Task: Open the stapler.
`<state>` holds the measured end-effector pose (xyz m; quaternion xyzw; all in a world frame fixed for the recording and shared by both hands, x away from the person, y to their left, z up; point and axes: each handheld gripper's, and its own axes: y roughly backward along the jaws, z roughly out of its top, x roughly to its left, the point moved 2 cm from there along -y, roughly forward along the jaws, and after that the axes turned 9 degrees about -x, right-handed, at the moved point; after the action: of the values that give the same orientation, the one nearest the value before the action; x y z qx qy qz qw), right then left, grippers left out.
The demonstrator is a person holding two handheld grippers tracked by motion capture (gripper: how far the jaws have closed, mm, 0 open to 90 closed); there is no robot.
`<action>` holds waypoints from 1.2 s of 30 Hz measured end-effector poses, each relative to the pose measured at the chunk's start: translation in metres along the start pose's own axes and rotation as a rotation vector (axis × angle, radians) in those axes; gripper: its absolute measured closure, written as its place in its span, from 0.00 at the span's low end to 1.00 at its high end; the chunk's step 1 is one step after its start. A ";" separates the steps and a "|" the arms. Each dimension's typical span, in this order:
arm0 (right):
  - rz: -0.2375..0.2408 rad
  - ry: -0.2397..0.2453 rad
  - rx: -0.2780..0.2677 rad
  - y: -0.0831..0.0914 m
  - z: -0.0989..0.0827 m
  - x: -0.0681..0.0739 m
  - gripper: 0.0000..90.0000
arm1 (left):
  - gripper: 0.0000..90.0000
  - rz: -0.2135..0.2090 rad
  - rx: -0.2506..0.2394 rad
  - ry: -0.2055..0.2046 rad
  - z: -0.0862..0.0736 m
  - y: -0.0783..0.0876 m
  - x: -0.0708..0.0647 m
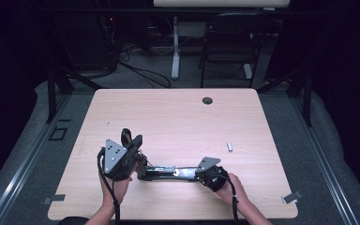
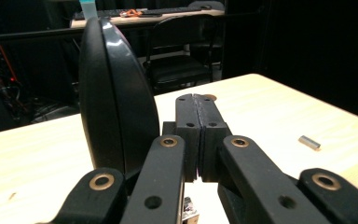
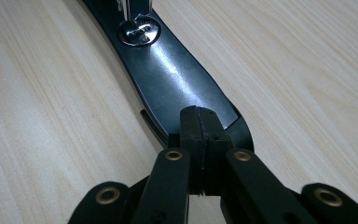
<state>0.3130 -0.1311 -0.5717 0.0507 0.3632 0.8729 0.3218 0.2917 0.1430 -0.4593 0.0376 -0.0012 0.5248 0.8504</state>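
A long black tool (image 1: 168, 172), apparently a stapler-like lever device, is shown lying near the front edge of the table (image 1: 178, 117) between both hands. The right gripper (image 3: 200, 122) is seen with jaws clenched, resting on the tool's glossy flat arm; whether the arm is pinched cannot be told. The left gripper (image 2: 196, 103) is shown with jaws pressed together on nothing, beside a raised rounded black part (image 2: 116, 98). A slip on the glossy surface is judged likely. A small metal piece (image 1: 230, 146) lies well apart; ample open tabletop remains beyond.
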 end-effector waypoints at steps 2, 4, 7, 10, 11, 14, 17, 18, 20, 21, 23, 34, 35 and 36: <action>0.001 -0.002 0.001 0.000 0.000 0.000 1.00 | 0.99 0.003 0.003 -0.005 0.000 0.001 0.001; 0.001 -0.002 0.000 0.000 0.000 0.000 1.00 | 0.99 0.014 0.006 0.001 0.000 0.002 0.004; 0.000 -0.001 0.001 0.000 0.000 0.000 1.00 | 0.99 0.024 0.008 0.002 -0.001 0.003 0.006; 0.000 -0.001 0.001 0.000 0.000 0.000 1.00 | 1.00 0.027 0.015 0.006 -0.001 0.004 0.009; 0.000 -0.002 0.003 0.000 0.000 0.000 1.00 | 1.00 0.031 0.017 0.006 -0.001 0.005 0.009; -0.001 0.000 0.004 0.000 0.000 0.000 1.00 | 1.00 0.057 0.018 0.019 -0.002 0.006 0.014; -0.001 0.002 0.009 0.000 0.000 0.000 1.00 | 1.00 0.096 0.027 0.074 -0.004 0.008 0.027; -0.001 0.002 0.009 0.000 0.000 0.000 1.00 | 1.00 0.096 0.027 0.074 -0.004 0.008 0.027; -0.004 -0.004 -0.006 0.000 0.000 0.001 1.00 | 1.00 0.136 0.042 0.144 -0.009 0.011 0.043; -0.003 -0.001 0.005 0.000 0.000 0.000 1.00 | 1.00 0.144 0.050 0.165 -0.010 0.012 0.048; 0.000 -0.006 0.002 0.000 0.000 0.000 1.00 | 1.00 0.159 0.061 0.203 -0.014 0.013 0.055; 0.003 0.000 0.008 0.000 0.000 0.000 1.00 | 0.98 0.123 0.071 0.149 -0.015 0.008 0.048; 0.002 0.003 0.013 0.000 0.001 0.000 1.00 | 0.97 0.076 0.086 0.114 -0.015 0.005 0.044; -0.001 -0.001 0.009 0.000 0.001 0.001 1.00 | 0.95 0.076 0.086 0.114 -0.015 0.005 0.044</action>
<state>0.3129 -0.1300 -0.5714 0.0523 0.3668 0.8712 0.3222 0.3062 0.1858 -0.4717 0.0440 0.0683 0.5577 0.8261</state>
